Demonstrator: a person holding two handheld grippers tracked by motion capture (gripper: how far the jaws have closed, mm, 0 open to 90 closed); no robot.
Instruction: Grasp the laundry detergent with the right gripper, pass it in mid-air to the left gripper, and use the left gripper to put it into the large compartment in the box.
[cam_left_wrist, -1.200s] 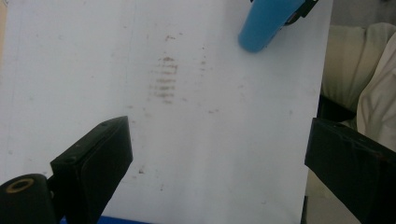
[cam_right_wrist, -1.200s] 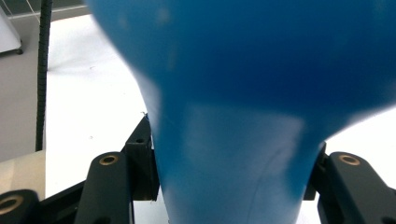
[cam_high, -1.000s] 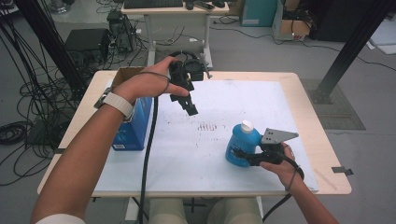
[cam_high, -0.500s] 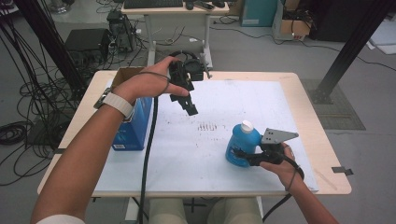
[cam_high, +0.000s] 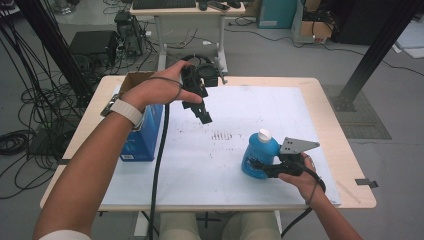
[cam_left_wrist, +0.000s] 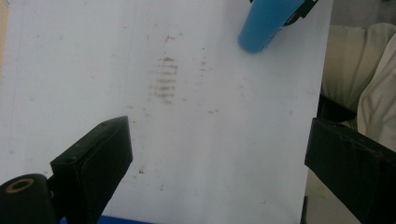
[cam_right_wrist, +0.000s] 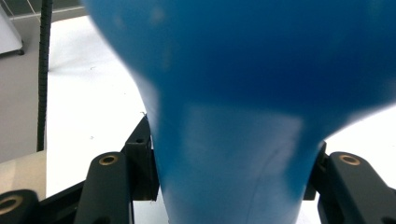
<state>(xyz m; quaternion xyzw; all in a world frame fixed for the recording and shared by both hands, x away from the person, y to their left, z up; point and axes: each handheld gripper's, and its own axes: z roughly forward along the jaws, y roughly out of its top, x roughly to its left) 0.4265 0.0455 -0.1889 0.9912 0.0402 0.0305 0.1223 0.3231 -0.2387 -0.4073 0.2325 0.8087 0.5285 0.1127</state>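
between right tongs (cam_high: 256, 166), smooth waisted blue bottle (cam_high: 259, 155)

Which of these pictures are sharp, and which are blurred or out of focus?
High view: evenly lit, fairly sharp, only soft shadows on the white mat. Left gripper view: the mat's smudges are clear, but the blue bottle at the top edge is soft. Right gripper view: the bottle, very close between the right gripper jaws, is an out-of-focus blue mass.
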